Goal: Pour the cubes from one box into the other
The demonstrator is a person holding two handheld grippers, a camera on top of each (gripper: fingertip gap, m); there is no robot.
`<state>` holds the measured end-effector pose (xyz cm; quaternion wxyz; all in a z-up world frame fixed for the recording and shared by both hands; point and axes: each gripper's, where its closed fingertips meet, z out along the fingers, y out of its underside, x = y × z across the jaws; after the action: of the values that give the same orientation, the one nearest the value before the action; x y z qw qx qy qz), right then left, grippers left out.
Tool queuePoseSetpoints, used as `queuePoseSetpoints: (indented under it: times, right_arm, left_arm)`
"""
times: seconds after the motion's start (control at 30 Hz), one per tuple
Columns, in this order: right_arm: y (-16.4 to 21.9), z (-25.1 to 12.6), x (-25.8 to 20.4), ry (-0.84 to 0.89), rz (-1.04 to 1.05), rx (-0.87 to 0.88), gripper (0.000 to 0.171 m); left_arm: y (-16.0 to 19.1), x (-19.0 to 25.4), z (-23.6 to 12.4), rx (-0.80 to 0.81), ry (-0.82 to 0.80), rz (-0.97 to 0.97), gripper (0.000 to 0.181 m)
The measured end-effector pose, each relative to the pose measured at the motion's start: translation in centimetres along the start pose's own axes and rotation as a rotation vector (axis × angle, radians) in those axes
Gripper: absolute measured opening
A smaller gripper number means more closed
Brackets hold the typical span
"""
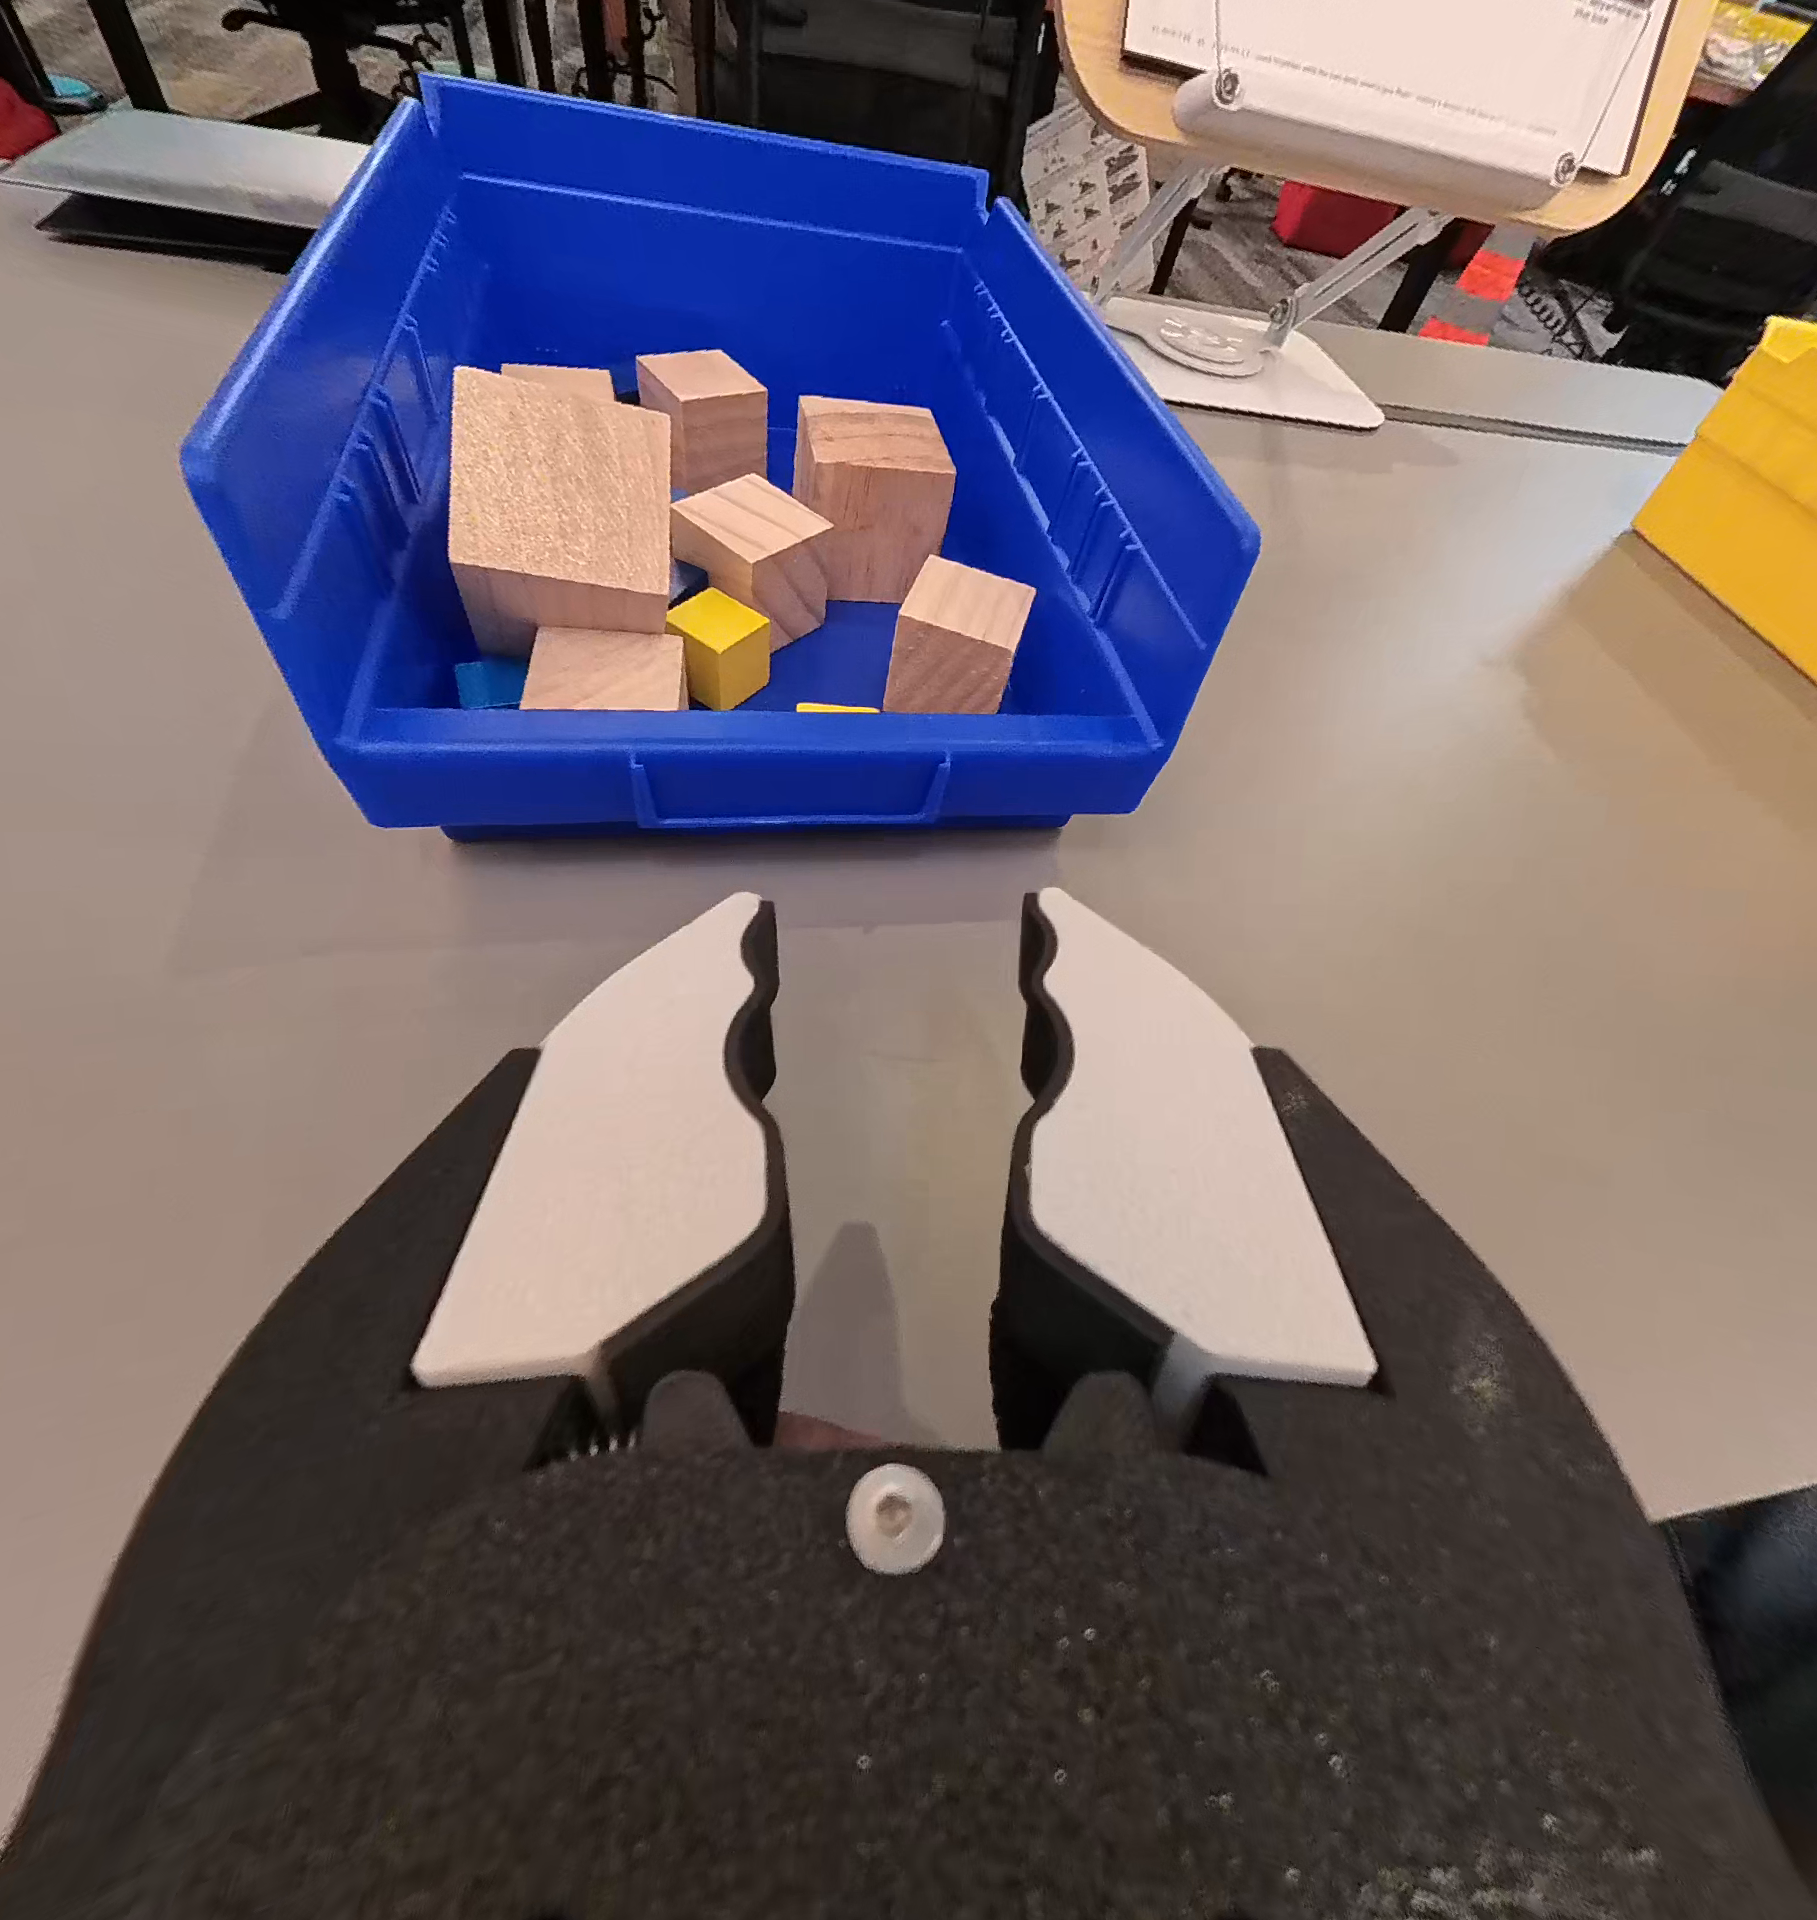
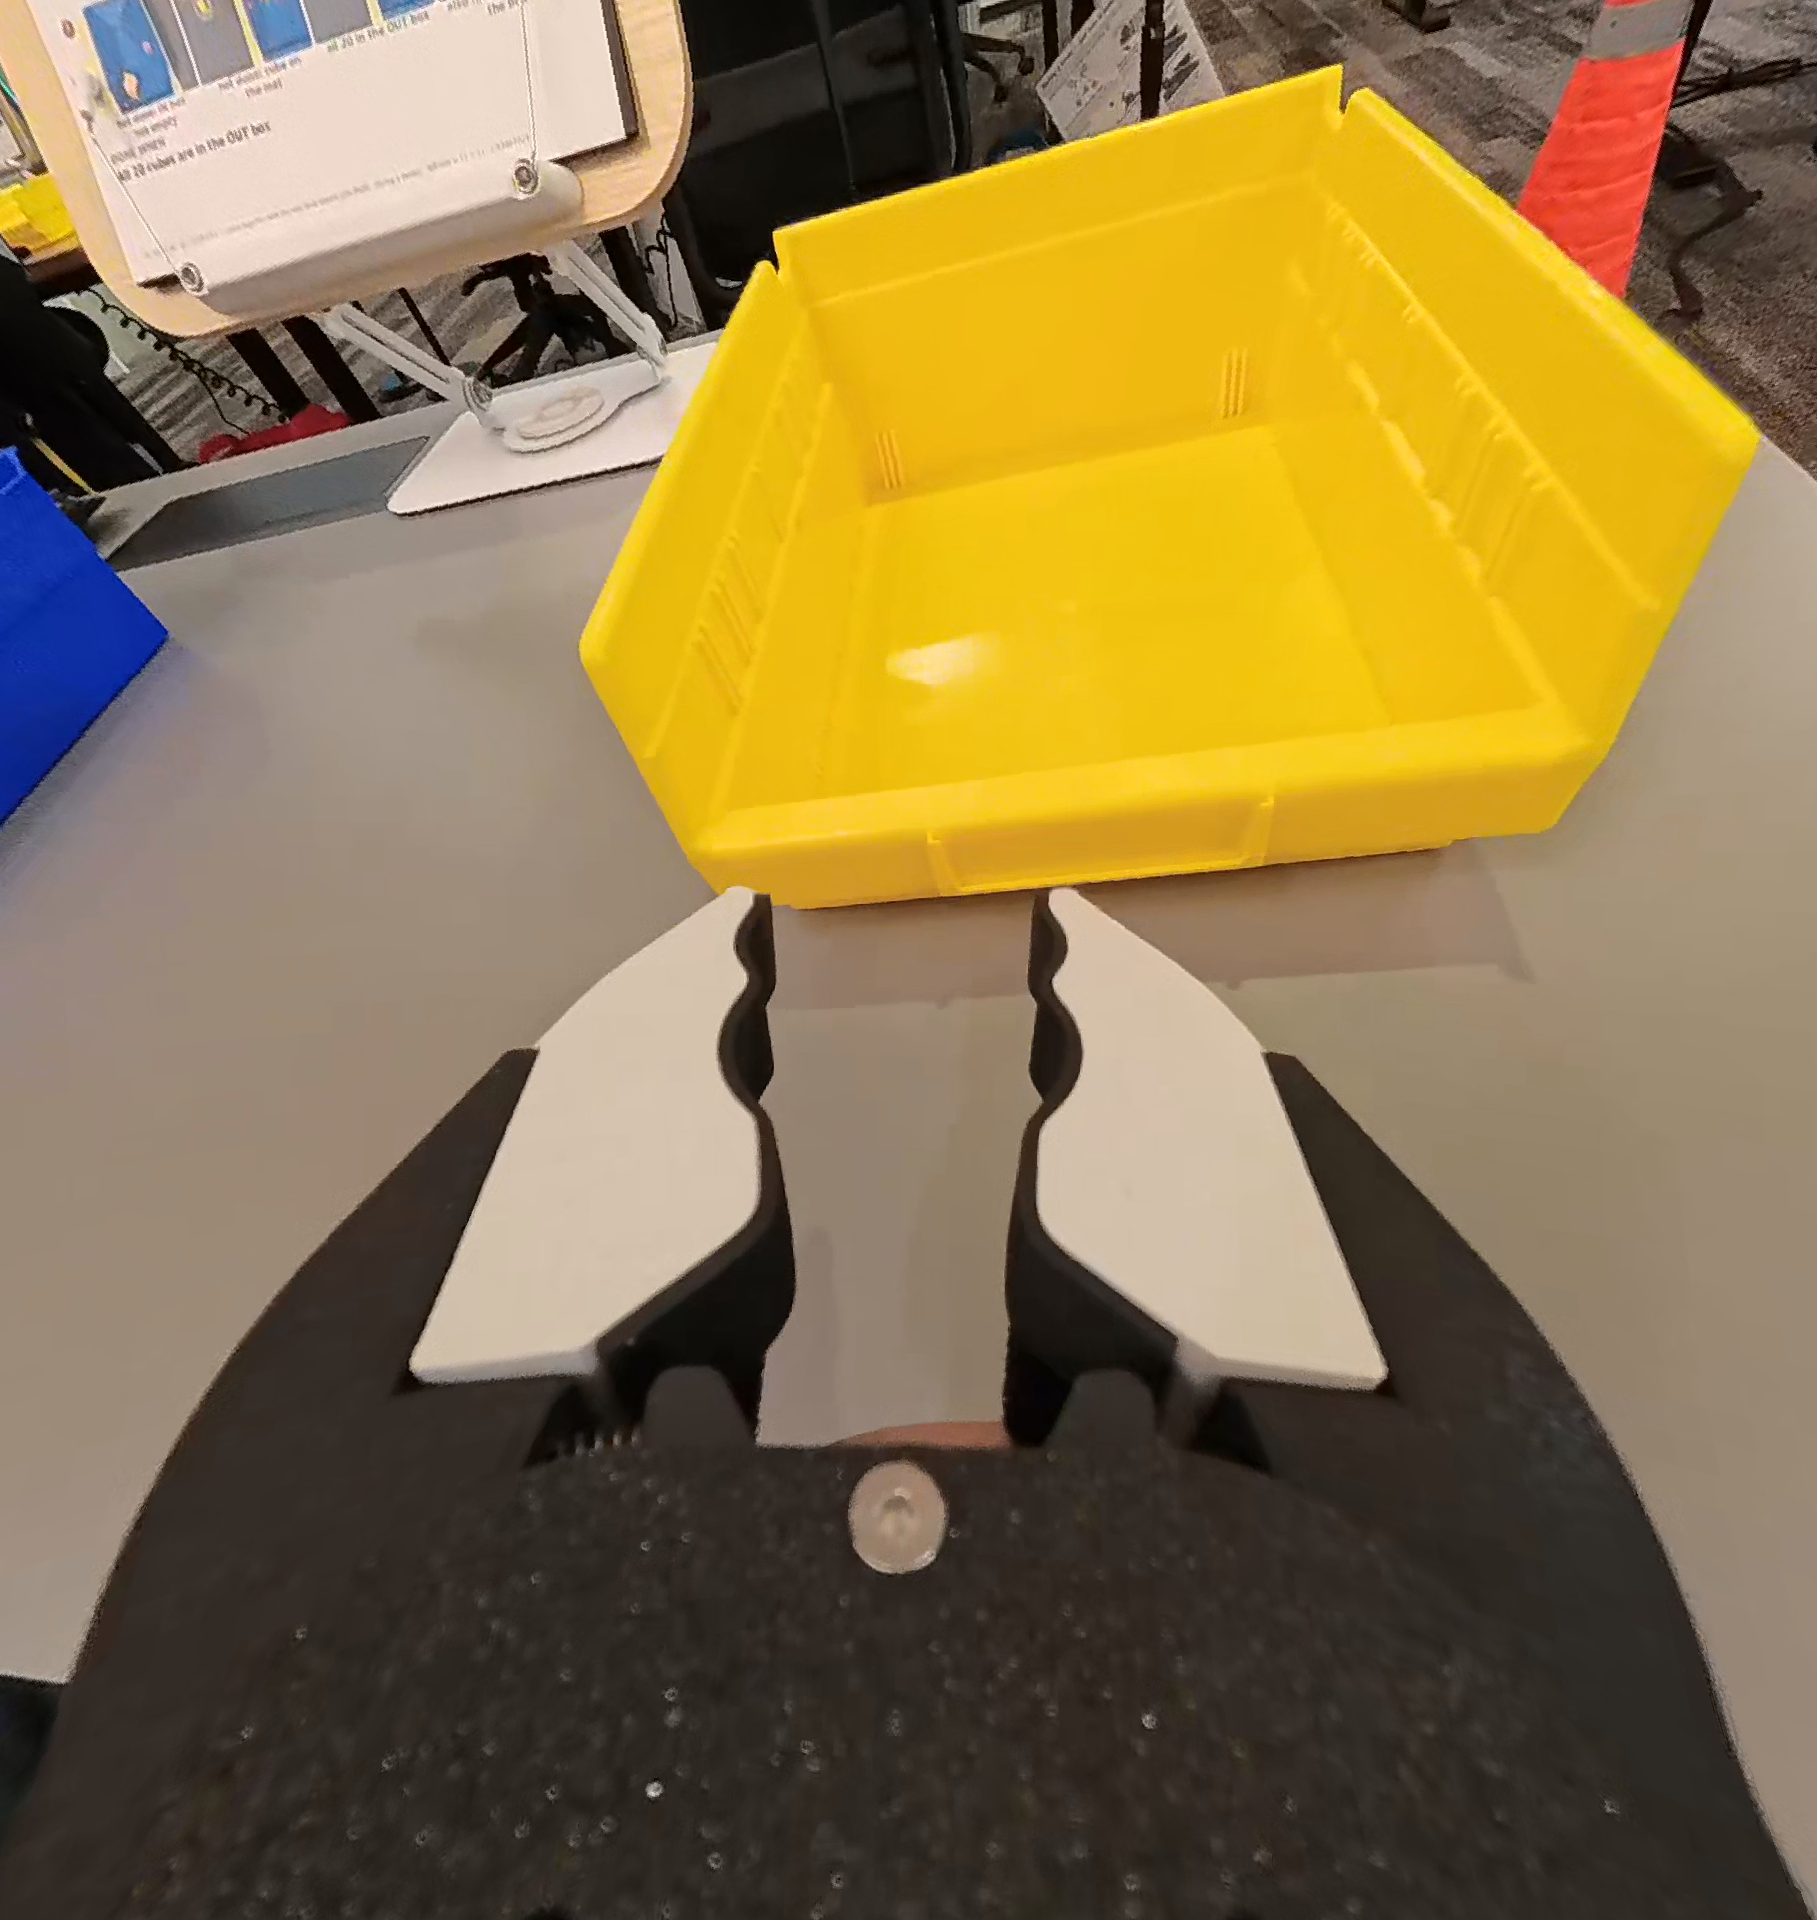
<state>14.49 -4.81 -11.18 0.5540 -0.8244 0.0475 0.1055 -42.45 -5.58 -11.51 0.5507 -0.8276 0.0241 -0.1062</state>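
With both my left gripper [image 1: 899, 914] and right gripper [image 2: 902, 914] spread and empty, I judged the stiff, cube-laden blue box [image 1: 790, 774], upper centre, best pinched at its low front lip.

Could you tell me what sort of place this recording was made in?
Probably an office or lab set up for data collection: a grey table holds a blue box of cubes and an empty yellow box, an instruction sheet sits on a stand, and office chairs and an orange cone stand on carpet behind.
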Motion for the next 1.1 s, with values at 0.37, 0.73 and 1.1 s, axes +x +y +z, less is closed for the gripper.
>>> queuePoseSetpoints:
  times: [0.37, 0.73, 1.1]
  right_arm:
    - [-0.3, -0.3, -2.5, -0.026, -0.065, 0.013, 0.048]
    - [2.8, 0.4, -13.6, -0.25, -0.174, -0.08, 0.051]
    - [3.0, 0.7, -15.1, -0.305, -0.198, -0.053, 0.059]
  left_arm:
    - [-0.6, -0.8, -0.3, 0.005, -0.014, 0.025, 0.045]
    - [-12.4, -9.5, 4.7, -0.274, -0.045, -0.048, 0.054]
    - [-11.1, -16.3, 17.8, -0.705, -0.059, -0.179, 0.051]
